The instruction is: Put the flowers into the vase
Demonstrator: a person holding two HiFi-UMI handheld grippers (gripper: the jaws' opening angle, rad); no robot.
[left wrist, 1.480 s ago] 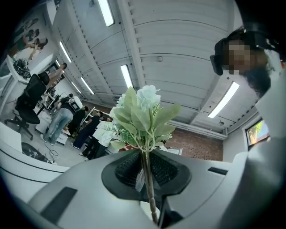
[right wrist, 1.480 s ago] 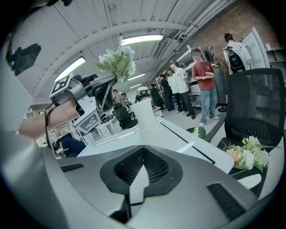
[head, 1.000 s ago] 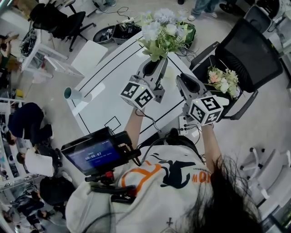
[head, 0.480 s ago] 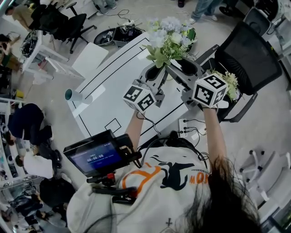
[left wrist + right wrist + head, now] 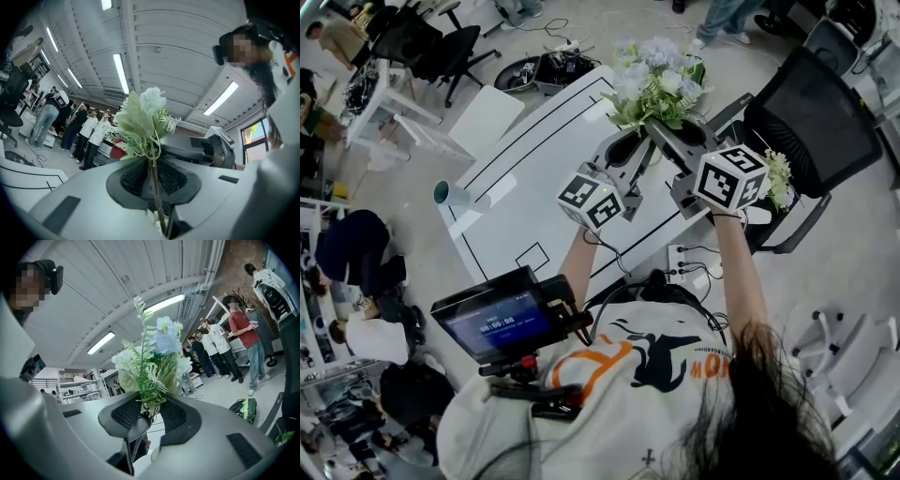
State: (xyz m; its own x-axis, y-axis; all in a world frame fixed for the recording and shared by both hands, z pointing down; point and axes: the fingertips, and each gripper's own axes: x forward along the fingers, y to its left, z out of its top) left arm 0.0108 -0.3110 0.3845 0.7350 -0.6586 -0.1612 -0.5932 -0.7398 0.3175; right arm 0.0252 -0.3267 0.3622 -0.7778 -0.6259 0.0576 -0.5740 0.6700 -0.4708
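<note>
A bunch of white and pale blue artificial flowers (image 5: pixel 661 80) is held up over the white table's (image 5: pixel 534 169) far corner. My left gripper (image 5: pixel 630 145) is shut on its thin stem from below; the stem runs between its pads (image 5: pixel 151 164), with the bloom (image 5: pixel 143 117) above. My right gripper (image 5: pixel 661 129) comes in from the right. Its jaws have just been closing, and they now press on the leafy base of the bunch (image 5: pixel 154 357) between them (image 5: pixel 149 414). A teal-rimmed vase (image 5: pixel 450 195) lies on its side at the table's left edge, far from both grippers.
A second bunch, pink and white (image 5: pixel 778 176), lies on the black mesh chair (image 5: pixel 816 112) to the right. A power strip (image 5: pixel 684 258) hangs off the table's near edge. Bags and cables lie on the floor beyond the table, and people stand in the background.
My right gripper has risen and swung left, from beside the chair's bunch to the bunch in my left gripper, and now has that bunch's base between its jaws. The left gripper barely moved.
</note>
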